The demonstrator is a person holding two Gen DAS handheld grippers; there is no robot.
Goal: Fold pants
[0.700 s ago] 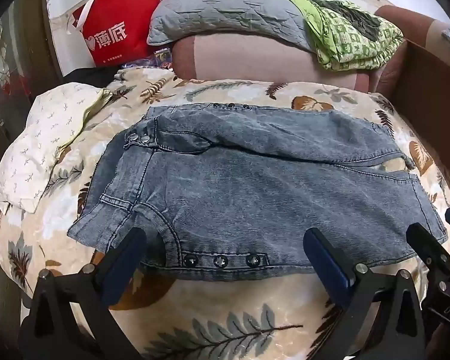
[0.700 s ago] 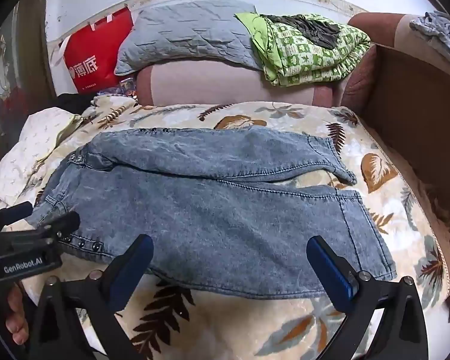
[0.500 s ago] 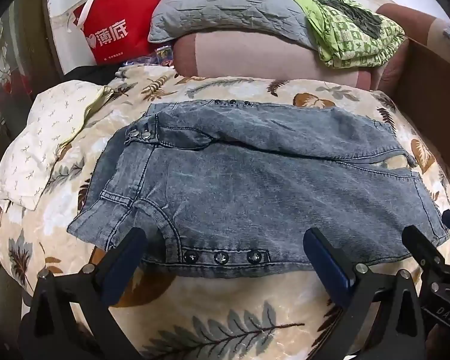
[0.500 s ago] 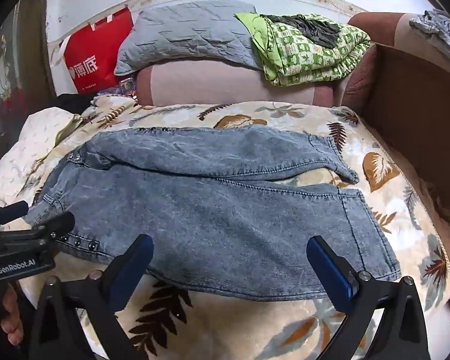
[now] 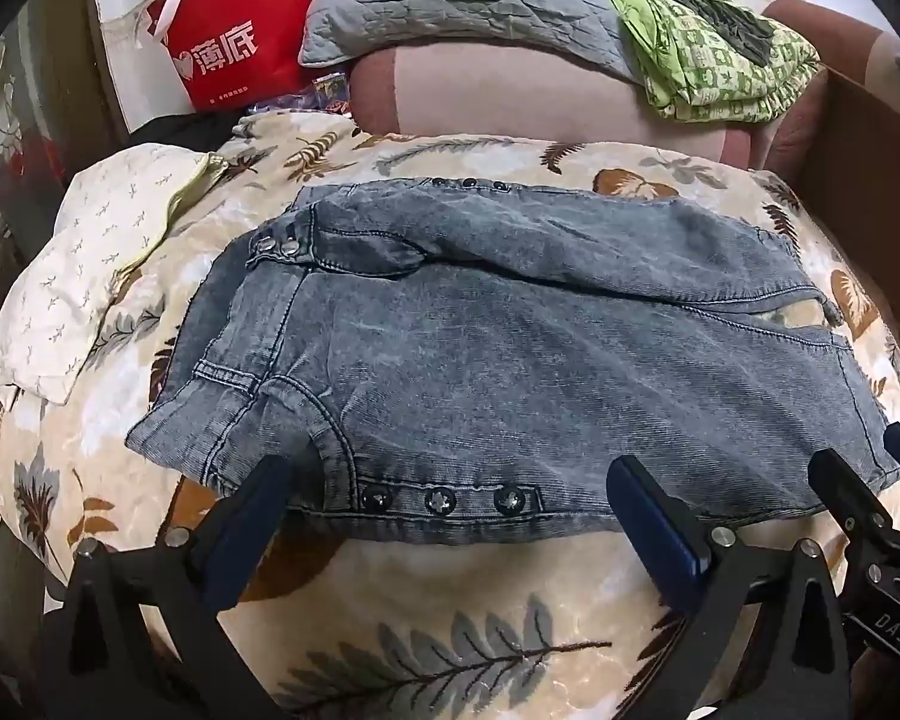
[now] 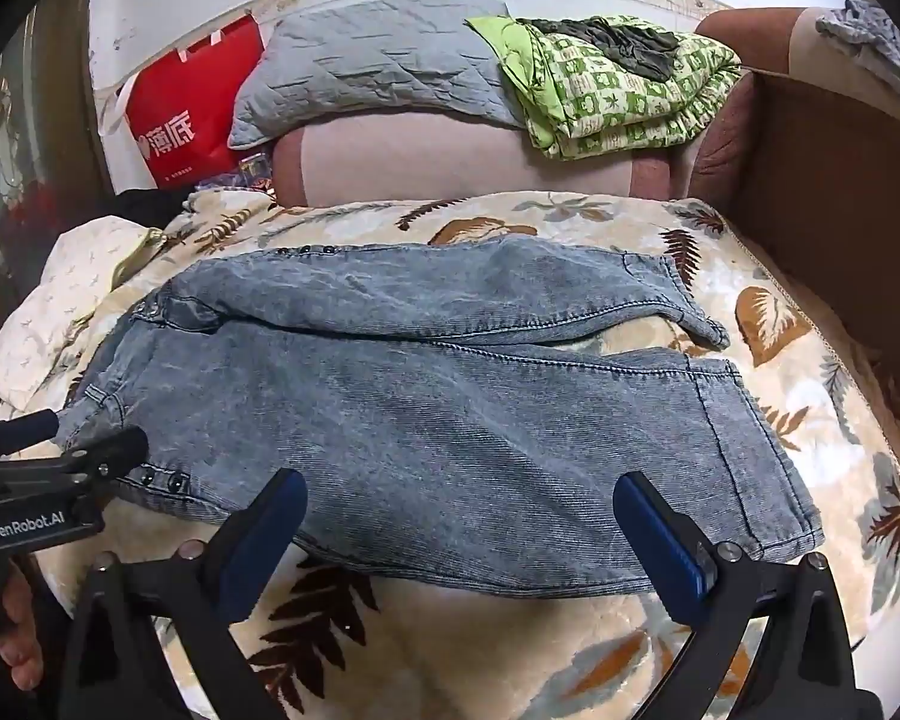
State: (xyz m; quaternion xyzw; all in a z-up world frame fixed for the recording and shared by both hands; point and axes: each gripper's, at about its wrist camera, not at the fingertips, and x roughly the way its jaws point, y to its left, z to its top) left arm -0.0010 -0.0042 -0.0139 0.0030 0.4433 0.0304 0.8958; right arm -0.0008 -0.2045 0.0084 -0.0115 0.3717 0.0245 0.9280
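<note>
Washed blue denim pants (image 5: 510, 360) lie flat on a leaf-print blanket (image 5: 450, 630), waistband to the left, both legs running right, a gap between the hems (image 6: 660, 336). My left gripper (image 5: 444, 516) hovers wide open over the near edge by the three side buttons (image 5: 438, 501), nothing between its blue pads. My right gripper (image 6: 459, 534) is also wide open, above the near leg's lower edge (image 6: 510, 576). The left gripper's fingers (image 6: 90, 450) show at the left of the right wrist view, near the waistband corner; the right gripper's fingers (image 5: 852, 492) show by the near hem.
A grey quilted pillow (image 6: 378, 60) and a green patterned blanket (image 6: 618, 84) sit on a pink headrest (image 6: 450, 162) behind. A red bag (image 5: 234, 42) stands back left. A white printed pillow (image 5: 90, 252) lies left. A brown board (image 6: 840, 192) walls the right side.
Both grippers have eased slightly forward and down toward the pants' near edge; the pants have not moved, and both pairs of jaws stay wide open.
</note>
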